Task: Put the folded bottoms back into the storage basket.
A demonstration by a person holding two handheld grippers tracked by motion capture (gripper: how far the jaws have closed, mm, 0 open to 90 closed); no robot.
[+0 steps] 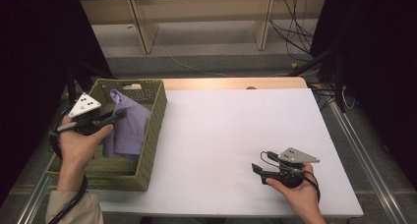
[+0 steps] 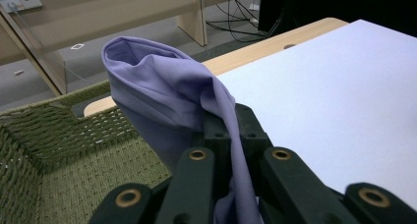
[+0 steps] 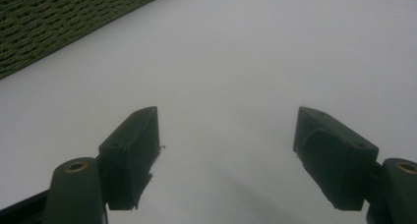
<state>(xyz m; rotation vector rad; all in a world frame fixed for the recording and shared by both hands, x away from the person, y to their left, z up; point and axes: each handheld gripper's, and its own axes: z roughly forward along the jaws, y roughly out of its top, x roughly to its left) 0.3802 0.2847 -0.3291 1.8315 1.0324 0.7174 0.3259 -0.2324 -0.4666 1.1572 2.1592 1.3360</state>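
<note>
The left gripper (image 2: 228, 130) is being held over the basket (image 1: 152, 123), its jaws closed on a lilac cloth (image 2: 167, 91). The cloth is being lifted by a pinched fold, its long axis running up and down; its lower end is hanging into the basket. The right gripper (image 3: 226, 150) is being held low over the white table (image 1: 236, 130), jaws spread wide with nothing between them, pointing toward the basket.
</note>
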